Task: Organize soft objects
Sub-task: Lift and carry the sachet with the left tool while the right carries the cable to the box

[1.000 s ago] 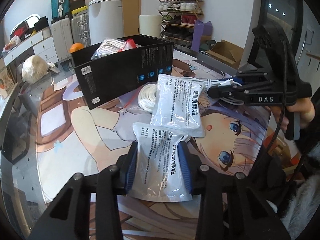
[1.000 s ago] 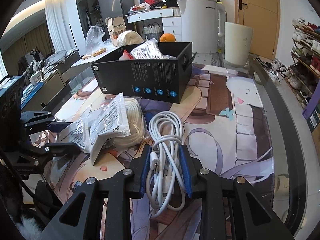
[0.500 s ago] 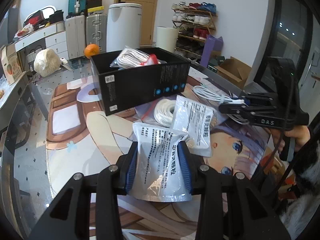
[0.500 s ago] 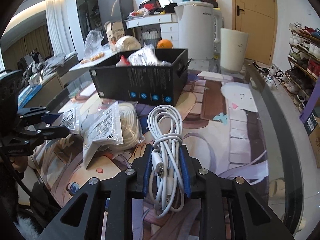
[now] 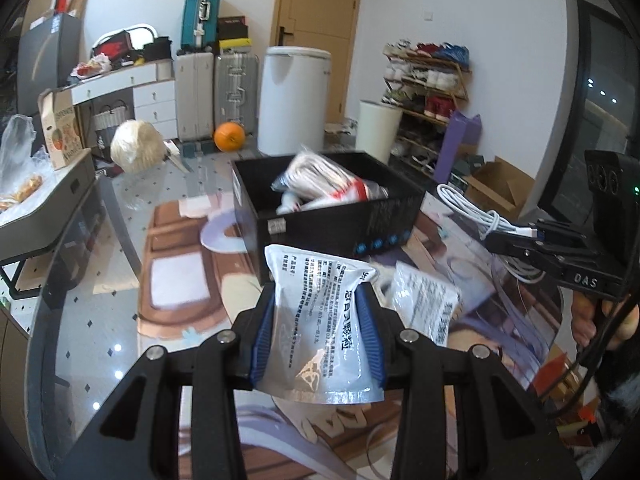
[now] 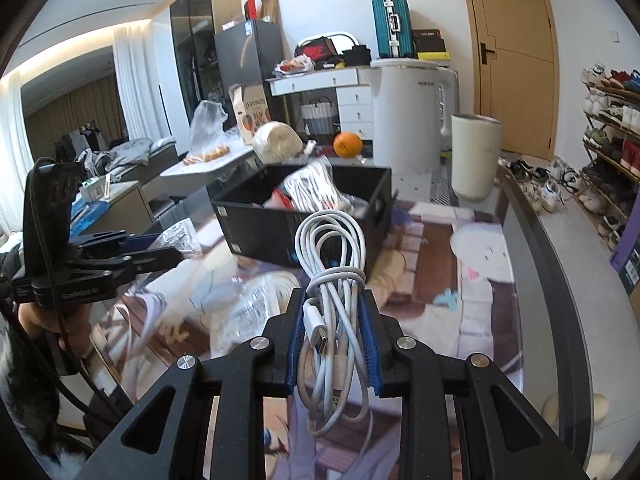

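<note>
My left gripper is shut on a white printed pouch and holds it above the mat, just in front of the black box. My right gripper is shut on a coiled white cable, lifted off the table and facing the same box. The box holds a bagged bundle of white cords. A second printed pouch lies on the mat beside the left gripper. The right gripper with its cable also shows in the left wrist view.
A bagged white coil lies on the printed table mat. An orange, a pale round bundle and a white cylinder stand beyond the box. The table's glass edge runs along the right.
Both grippers have risen from the mat with their loads and come closer to the black box. The pouch and the cable are now held off the table.
</note>
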{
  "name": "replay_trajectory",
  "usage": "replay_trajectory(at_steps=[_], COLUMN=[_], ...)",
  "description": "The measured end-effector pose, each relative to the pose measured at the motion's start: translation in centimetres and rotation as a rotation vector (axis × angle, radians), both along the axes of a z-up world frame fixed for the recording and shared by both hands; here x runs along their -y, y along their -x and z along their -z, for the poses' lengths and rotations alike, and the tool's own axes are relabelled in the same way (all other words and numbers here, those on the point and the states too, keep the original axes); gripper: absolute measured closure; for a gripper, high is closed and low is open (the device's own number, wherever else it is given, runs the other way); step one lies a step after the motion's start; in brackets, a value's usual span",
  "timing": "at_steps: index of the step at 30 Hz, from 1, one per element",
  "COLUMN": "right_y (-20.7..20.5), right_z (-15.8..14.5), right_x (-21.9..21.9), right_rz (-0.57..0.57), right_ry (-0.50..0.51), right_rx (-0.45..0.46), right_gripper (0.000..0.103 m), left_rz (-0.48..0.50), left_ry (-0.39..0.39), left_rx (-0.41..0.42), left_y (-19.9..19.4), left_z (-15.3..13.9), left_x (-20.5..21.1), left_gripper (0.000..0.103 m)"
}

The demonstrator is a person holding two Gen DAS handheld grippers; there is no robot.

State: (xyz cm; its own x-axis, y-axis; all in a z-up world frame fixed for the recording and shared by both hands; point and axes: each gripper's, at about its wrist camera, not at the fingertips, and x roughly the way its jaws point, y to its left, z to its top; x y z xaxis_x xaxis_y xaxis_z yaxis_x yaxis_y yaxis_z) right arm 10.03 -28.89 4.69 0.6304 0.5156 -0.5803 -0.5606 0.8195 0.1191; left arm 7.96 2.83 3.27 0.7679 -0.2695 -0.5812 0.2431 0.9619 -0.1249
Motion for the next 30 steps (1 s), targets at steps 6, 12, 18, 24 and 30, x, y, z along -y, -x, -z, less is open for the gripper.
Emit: replay_trajectory(at_steps=[6,12,18,24,30], right_y=[-0.9,-2.1,-4.1,-6.2,-8.1], right_z=[-1.2,-2.4,-3.8,-4.2,-3.4], right_x=[-1.2,-2.3,-3.3,-4.2,-5.4], right_rz=[-0.033,-0.062,-0.092,-0.114,-0.135], right_ry=[-0.013,-0.016,-0.018,-0.017,0.006], right_rx=[0.040,0.081,0.121,0.132,0.125], right_gripper=[0.077,0.077,0.077,0.077,0.077], left_rz=[-0.002,-0.023,-0.062,-0.054,-0.051], left_ry=[-0.027,-0.002,0.034,0.015,-0.019], left_rx=[0.051,0.087,0.111,0.128,0.136], left_y=[-0.9,-2.6,-4.7,-6.4,-7.7], left_z=[-0.9,-2.0,-2.9,-3.4,-3.5], left_x=[0.4,0.2,-0.3,0.0,0.4], left_gripper=[0.064,0.064,0.064,0.064,0.064])
